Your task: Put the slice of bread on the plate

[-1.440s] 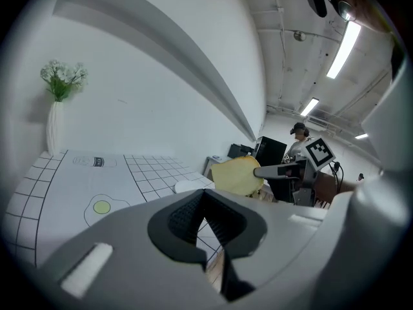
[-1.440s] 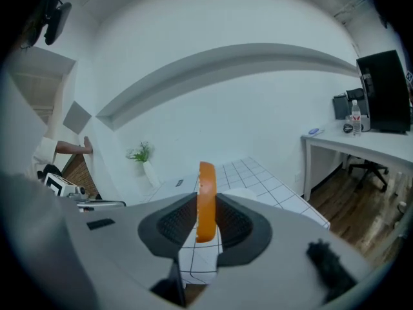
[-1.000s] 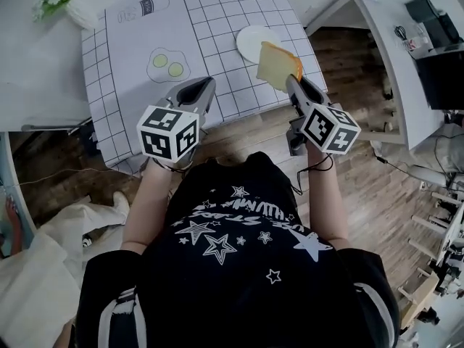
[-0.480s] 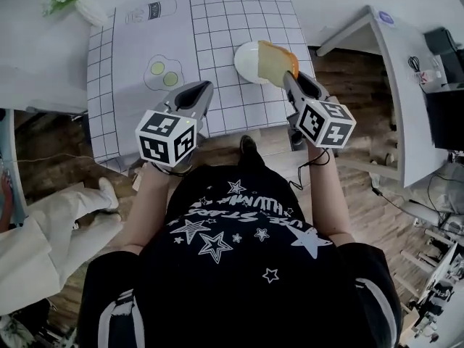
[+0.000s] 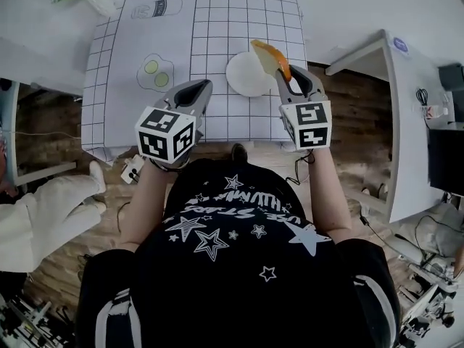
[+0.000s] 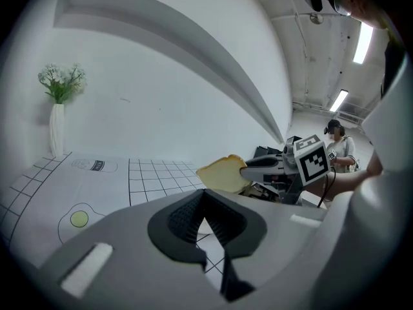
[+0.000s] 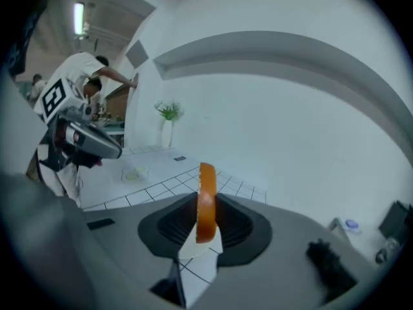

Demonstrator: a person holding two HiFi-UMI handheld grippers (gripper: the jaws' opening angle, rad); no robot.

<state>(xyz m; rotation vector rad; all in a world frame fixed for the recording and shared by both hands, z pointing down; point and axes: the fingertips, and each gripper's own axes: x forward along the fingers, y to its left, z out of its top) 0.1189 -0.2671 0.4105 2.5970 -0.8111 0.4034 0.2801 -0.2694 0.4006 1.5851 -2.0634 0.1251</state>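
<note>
One bread slice (image 5: 270, 56), orange crust, edge-on over round white plate (image 5: 243, 75).

The slice of bread (image 7: 206, 199) has a smooth, faintly glossy orange crust. It sits between the black ribbed pads (image 7: 174, 223) of the right gripper (image 5: 293, 78), at the right edge of the plate (image 5: 243, 75). The plate is white, smooth and matt. Under the plate lies a matt white printed sheet (image 5: 217, 20); whether it is paper or plastic is unclear. Left of the plate, the left gripper (image 5: 194, 87) has a grey matt plastic shell. Right of the plate, the floor (image 5: 348, 100) is brown wood boards.
</note>
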